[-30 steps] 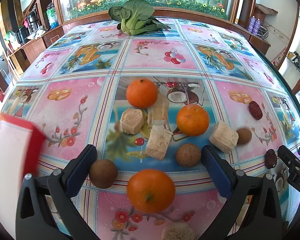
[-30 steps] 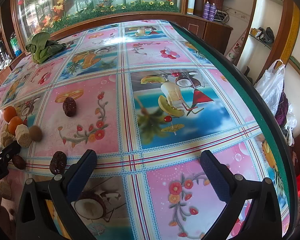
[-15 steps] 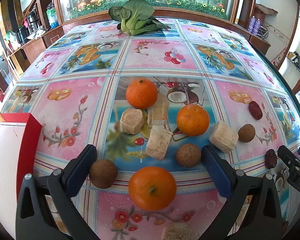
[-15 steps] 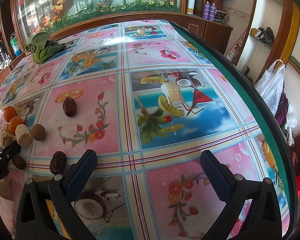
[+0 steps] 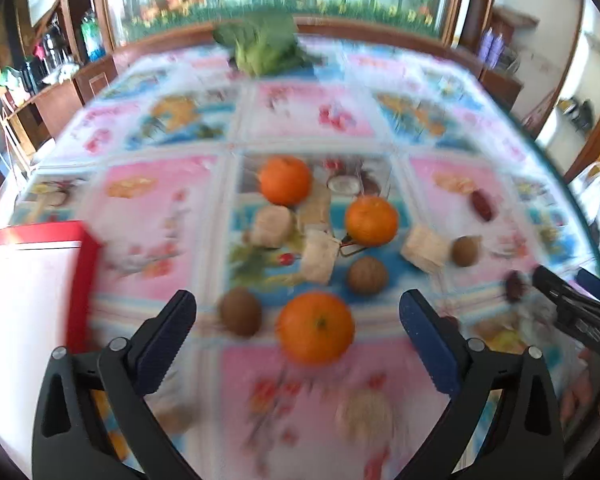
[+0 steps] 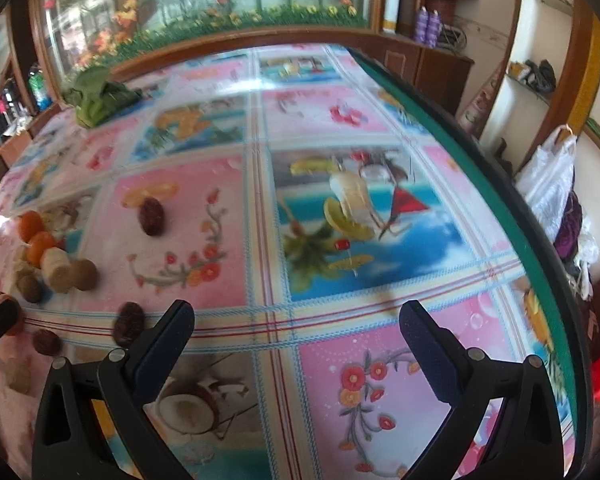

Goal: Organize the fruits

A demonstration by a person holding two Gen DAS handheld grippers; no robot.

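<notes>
Both our claws stand spread wide with nothing between their fingers. Our left gripper (image 5: 298,312) hangs over the near edge of the table (image 5: 308,116), which wears a patterned cloth of pink and blue squares; the view is blurred. Between its open jaws lies the nearest orange (image 5: 315,328), with a brown round fruit (image 5: 240,311) just to its left. Further in, toward the middle of the table, we see a second orange (image 5: 371,220) and a third orange (image 5: 285,180), with pale cut chunks (image 5: 319,255) lying among them and another brown fruit (image 5: 367,275) near the second orange. Toward the right edge sit one more pale chunk (image 5: 424,249), a small brown fruit (image 5: 465,251) touching or just beside it, and a dark red date (image 5: 482,206) further back. A red-rimmed white box (image 5: 32,280) sits at the left edge. Leafy greens (image 5: 262,46) lie at the far edge.

Our right gripper (image 6: 298,312) hovers over bare cloth near the right edge, well apart from the fruit cluster at its far left. Two dark dates (image 6: 129,324) lie just left of its left finger, and another date (image 6: 152,216) lies further in.
</notes>
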